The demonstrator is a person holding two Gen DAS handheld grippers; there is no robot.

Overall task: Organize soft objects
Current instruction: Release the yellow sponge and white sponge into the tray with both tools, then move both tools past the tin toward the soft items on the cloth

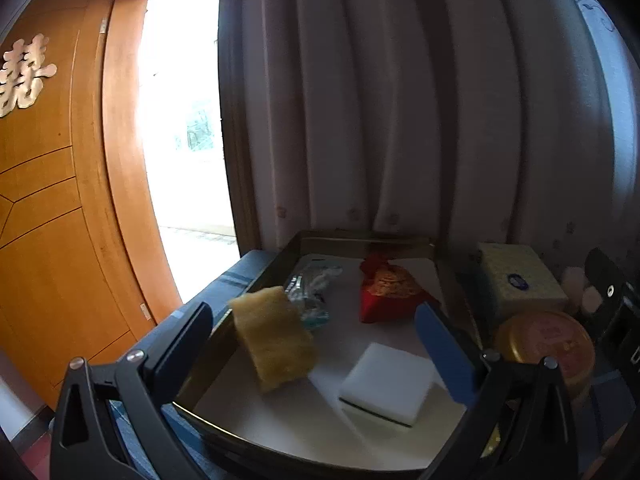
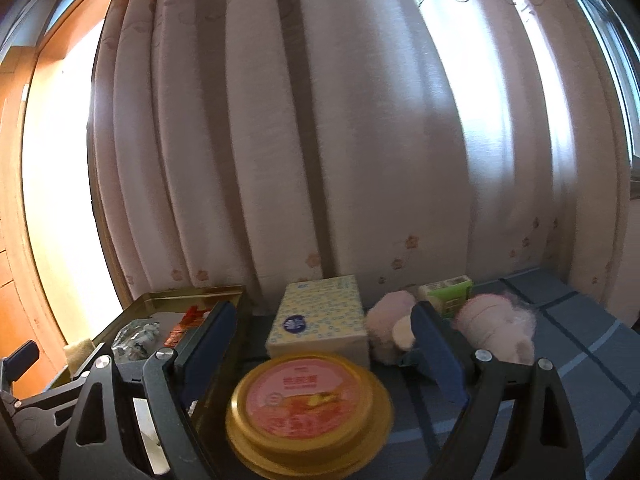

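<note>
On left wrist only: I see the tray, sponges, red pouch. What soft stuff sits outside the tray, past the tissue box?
Observer: A pink plush lies right beside the tissue box, and a second plush lies further right, both on the blue cloth.
Operator: Anything behind them?
Observer: A green carton stands behind them, by the curtain.
Operator: Right gripper holding anything?
Observer: No. The right gripper is open; the round tin sits low between its fingers, seemingly untouched.
</note>
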